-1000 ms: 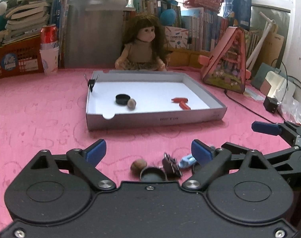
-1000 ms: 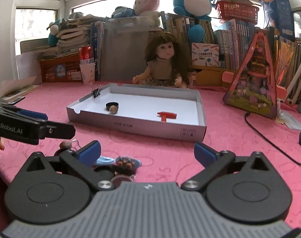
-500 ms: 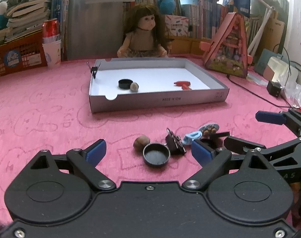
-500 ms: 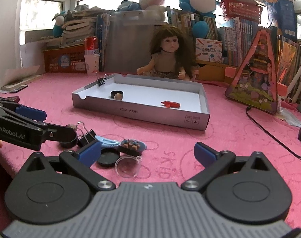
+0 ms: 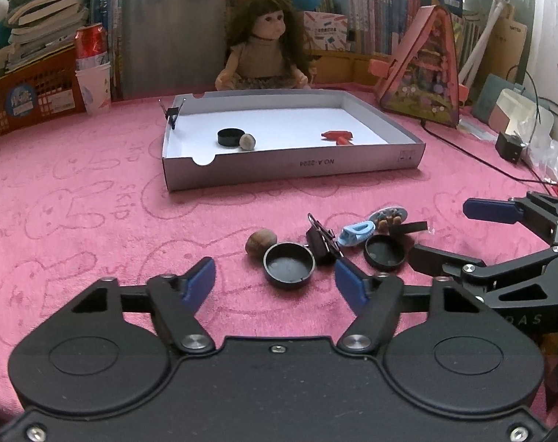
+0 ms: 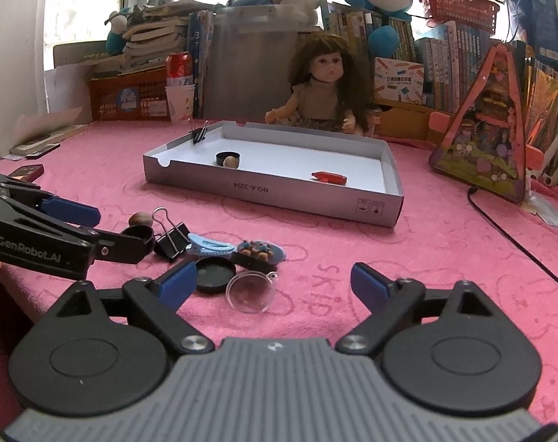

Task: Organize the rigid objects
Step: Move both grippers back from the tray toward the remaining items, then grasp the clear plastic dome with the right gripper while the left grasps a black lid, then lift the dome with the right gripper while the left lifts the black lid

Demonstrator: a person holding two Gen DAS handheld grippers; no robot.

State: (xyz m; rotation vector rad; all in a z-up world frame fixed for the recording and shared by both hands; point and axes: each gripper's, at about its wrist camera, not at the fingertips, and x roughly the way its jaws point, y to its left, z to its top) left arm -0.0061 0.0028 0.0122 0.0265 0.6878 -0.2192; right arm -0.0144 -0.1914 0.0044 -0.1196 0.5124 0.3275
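A loose group lies on the pink cloth: a walnut, a black cap, a black binder clip, a blue clip, a second black cap and a beaded hair clip. My left gripper is closing with the first cap between its pads, which are clear of it. My right gripper is also closing, with a clear dome between its fingers, untouched, and the second cap by its left finger. Beyond stands the white tray, holding a cap, a walnut and a red piece.
A binder clip is clipped on the tray's far left corner. Behind the tray sit a doll, a red can in a paper cup, an orange basket and a triangular toy house. A black cable runs along the right.
Both views have tipped downward, so the loose items now sit higher in the picture and in full view. The jaws of both grippers have narrowed, the left ones more.
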